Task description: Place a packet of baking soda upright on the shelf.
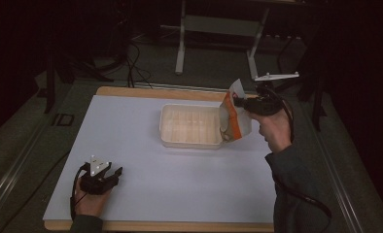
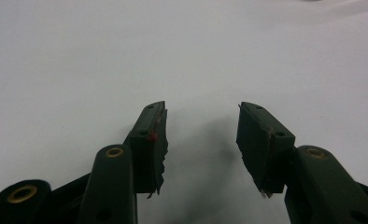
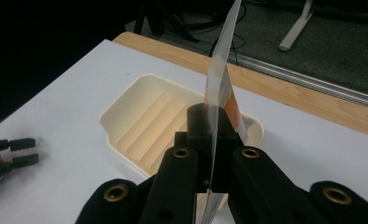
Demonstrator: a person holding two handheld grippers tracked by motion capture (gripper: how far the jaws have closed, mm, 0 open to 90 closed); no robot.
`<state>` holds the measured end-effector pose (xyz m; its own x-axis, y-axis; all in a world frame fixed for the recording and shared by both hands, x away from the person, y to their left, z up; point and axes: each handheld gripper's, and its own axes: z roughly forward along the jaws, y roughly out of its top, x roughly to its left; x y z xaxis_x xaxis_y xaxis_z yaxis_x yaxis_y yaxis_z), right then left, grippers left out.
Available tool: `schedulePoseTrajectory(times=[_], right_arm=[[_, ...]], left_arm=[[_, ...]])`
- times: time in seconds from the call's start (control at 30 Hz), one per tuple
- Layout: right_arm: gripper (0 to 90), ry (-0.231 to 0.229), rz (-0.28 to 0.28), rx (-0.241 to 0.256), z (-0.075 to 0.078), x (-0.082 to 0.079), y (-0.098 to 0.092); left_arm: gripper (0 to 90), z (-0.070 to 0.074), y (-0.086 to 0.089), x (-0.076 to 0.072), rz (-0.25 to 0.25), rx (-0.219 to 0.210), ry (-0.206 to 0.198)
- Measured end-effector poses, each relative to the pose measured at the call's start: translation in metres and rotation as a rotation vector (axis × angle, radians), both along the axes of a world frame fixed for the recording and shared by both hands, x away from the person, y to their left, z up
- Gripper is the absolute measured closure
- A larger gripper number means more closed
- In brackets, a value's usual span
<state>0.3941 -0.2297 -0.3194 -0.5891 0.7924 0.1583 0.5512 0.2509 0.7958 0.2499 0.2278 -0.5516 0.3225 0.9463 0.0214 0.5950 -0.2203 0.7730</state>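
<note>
pouch: white-orange, upright, clamped in right gripper | tray: cream, ribbed, beside pouch

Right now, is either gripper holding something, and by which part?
The right gripper pinches the white-and-orange packet by its upper edge, above the tray. The left gripper is open, holding nothing.

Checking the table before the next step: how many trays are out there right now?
1. The cream tray sits toward the far right of the white table, beside the packet the right gripper holds over its right end.
</note>
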Motion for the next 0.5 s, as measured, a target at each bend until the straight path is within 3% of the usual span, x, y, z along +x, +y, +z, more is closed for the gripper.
schedulePoseTrajectory(times=[0.23,0.5], right_arm=[[90.0,0.000,-0.033,0.028,-0.005,0.007,-0.002],[90.0,-0.005,-0.054,0.026,-0.006,0.016,0.004]], left_arm=[[52.2,0.000,0.000,0.000,0.000,0.001,-0.003],[52.2,0.000,0.000,0.000,-0.001,0.001,-0.004]])
